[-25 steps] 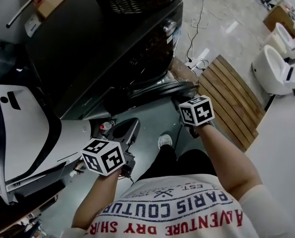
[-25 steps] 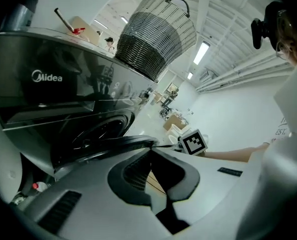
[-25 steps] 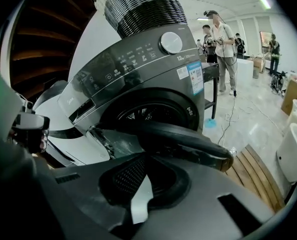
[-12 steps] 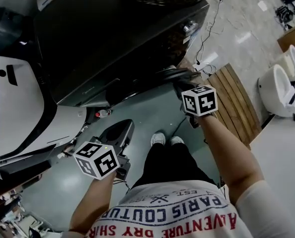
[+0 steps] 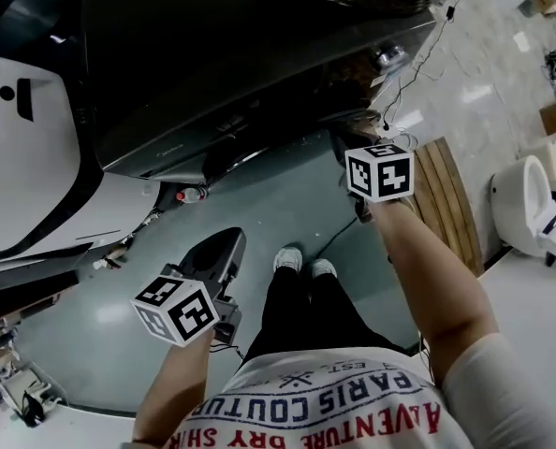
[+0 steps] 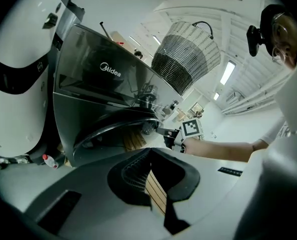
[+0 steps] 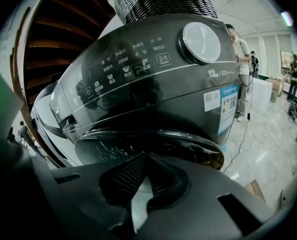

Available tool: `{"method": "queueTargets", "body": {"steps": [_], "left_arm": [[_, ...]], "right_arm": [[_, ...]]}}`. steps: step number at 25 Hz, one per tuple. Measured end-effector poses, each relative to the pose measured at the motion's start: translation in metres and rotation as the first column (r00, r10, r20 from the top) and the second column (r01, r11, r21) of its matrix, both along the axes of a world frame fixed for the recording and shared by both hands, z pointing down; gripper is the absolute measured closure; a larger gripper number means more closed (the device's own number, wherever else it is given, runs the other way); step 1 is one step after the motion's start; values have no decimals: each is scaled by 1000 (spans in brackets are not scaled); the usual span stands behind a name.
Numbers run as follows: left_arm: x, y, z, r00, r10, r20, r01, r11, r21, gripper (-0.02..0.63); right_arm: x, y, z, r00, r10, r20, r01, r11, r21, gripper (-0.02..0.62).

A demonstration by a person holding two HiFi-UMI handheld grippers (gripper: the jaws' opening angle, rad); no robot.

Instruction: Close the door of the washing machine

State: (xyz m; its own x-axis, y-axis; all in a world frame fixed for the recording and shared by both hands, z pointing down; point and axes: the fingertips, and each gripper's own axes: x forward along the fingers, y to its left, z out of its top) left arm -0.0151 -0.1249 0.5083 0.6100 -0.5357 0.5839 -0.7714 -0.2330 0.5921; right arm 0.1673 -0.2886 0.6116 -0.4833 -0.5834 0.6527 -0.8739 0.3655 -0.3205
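The dark grey washing machine (image 5: pixel 241 64) fills the top of the head view. Its round glass door (image 7: pixel 138 146) lies close against the front; I cannot tell whether it is latched. My right gripper (image 5: pixel 341 146) is shut with nothing in it, its tips at the door's right edge, and it also shows in the left gripper view (image 6: pixel 171 136) beside the door's rim (image 6: pixel 116 129). My left gripper (image 5: pixel 224 239) hangs lower over the grey floor, away from the machine, shut and holding nothing. Each gripper's own view shows the tips meeting (image 6: pixel 149 151) (image 7: pixel 144 156).
A wicker basket (image 6: pixel 183 54) stands on top of the machine. A white appliance (image 5: pixel 25 157) is at the left, a small bottle (image 5: pixel 189 195) lies on the floor by it. A wooden slat platform (image 5: pixel 442 195) and a white toilet (image 5: pixel 531 204) are at the right. People stand far off (image 7: pixel 241 74).
The door has swung in from standing open to lying near the machine's front, with my right gripper following it forward. My left gripper has dropped back from the machine.
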Motion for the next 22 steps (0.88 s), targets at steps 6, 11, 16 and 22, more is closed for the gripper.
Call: {"method": "queueTargets", "body": {"steps": [6,11,16,22], "left_arm": [[-1,3,4,999,-48,-3,48,999,-1,581],[0,1,7,997,-76,-6,76,997,-5,581],[-2,4,6,996,-89,0,89,996,0,581],[1,-1,6,996,-93,-5,93,996,4,581]], "right_arm": [[0,-2,0,998,-51,-23,51,998,31,574],[-2,-7,1,998,-57,-37,59,997,58,574],[-4,-12,2,997,-63,-53,65,997,48,574],[-3,-10,3,990,-122,-74,125,992,29,574]]}}
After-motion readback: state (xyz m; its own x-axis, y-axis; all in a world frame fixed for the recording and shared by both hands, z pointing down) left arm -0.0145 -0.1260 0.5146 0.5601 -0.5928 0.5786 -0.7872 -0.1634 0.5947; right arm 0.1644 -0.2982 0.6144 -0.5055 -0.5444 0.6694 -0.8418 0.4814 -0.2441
